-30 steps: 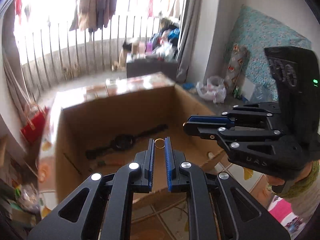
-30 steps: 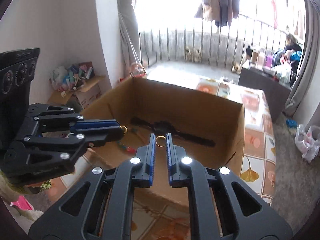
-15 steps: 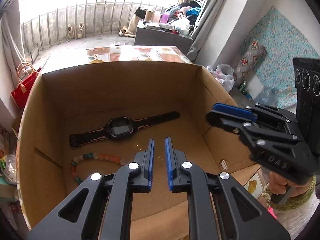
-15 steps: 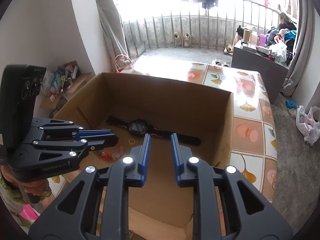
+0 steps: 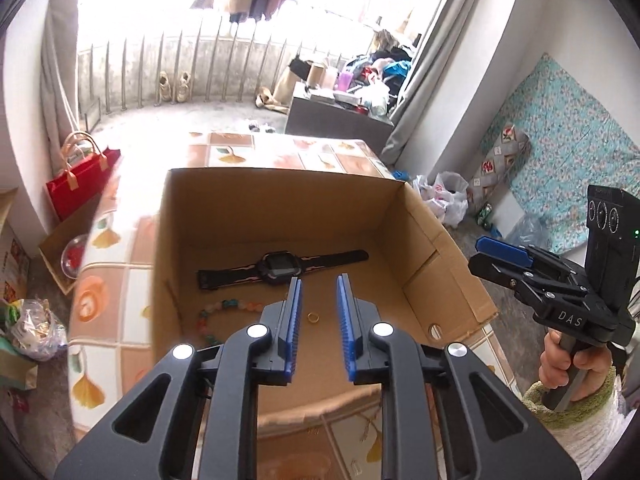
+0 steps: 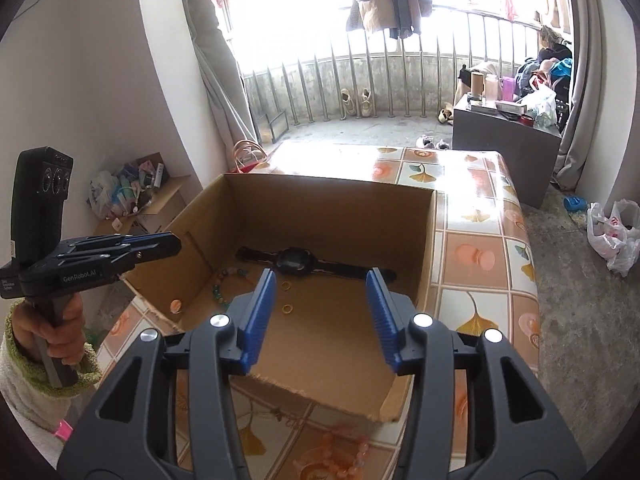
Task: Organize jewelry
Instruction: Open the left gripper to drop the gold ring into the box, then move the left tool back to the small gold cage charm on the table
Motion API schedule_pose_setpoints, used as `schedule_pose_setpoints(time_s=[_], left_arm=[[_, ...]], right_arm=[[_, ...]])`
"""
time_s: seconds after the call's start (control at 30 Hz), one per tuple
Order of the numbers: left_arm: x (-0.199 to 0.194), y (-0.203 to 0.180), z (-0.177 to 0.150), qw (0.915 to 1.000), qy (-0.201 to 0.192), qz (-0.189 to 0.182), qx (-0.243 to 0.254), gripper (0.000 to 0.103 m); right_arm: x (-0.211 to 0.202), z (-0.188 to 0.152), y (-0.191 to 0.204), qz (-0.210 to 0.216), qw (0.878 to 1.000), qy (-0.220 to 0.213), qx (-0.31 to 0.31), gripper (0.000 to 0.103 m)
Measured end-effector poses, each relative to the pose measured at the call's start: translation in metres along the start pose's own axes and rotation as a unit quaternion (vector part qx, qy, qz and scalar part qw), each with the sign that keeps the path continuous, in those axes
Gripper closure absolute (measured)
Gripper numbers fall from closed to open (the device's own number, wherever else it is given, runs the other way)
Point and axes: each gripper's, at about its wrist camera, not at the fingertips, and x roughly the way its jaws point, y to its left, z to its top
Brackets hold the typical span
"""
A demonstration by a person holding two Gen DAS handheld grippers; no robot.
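An open cardboard box (image 5: 280, 200) stands on the tiled table. On its floor lie a black watch (image 5: 280, 267), a string of coloured beads (image 5: 224, 307) and a gold ring (image 5: 313, 317). The right wrist view shows the watch (image 6: 294, 262), the beads (image 6: 222, 284) and two gold rings (image 6: 285, 285) (image 6: 287, 309). My left gripper (image 5: 319, 282) hovers over the box's near side, its jaws opening with nothing between them. My right gripper (image 6: 321, 276) hangs above the near edge, jaws opening wide and empty. Each gripper shows in the other's view: right (image 5: 486, 250), left (image 6: 170, 245).
The table (image 6: 476, 256) carries a tile-patterned cloth. A peach bead bracelet (image 6: 344, 454) lies on it in front of the box. A red bag (image 5: 78, 184) stands left of the table, plastic bags (image 6: 612, 232) on the floor at right. A balcony railing is behind.
A second ago each gripper pinched a gold ring over the box. Both have let go, the rings lie on the box floor, and both grippers have drawn back with jaws wider.
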Motion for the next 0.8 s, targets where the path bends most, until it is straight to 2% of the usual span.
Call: schedule_pose_setpoints(time_s=[0.23, 0.47, 0.57, 0.8], left_arm=[[-0.043, -0.002, -0.037, 0.9991, -0.016, 0.023, 0.033, 0.077], [-0.056, 0.0, -0.082, 0.998, 0.012, 0.039, 0.047, 0.076], [-0.048, -0.002, -0.101, 0.9979, 0.038, 0.029, 0.043, 0.076], [-0.017, -0.02, -0.135, 0.9942, 0.094, -0.021, 0.048, 0.076]], right_arm=[[-0.027, -0.023, 0.011, 0.018, 1.0, -0.004, 0.011, 0.057], [-0.033, -0.055, 0.019, 0.034, 0.999, 0.025, 0.021, 0.057], [-0.028, -0.066, 0.024, 0.041, 0.998, 0.042, 0.031, 0.057], [-0.007, -0.104, 0.03, 0.068, 0.991, 0.088, 0.078, 0.058]])
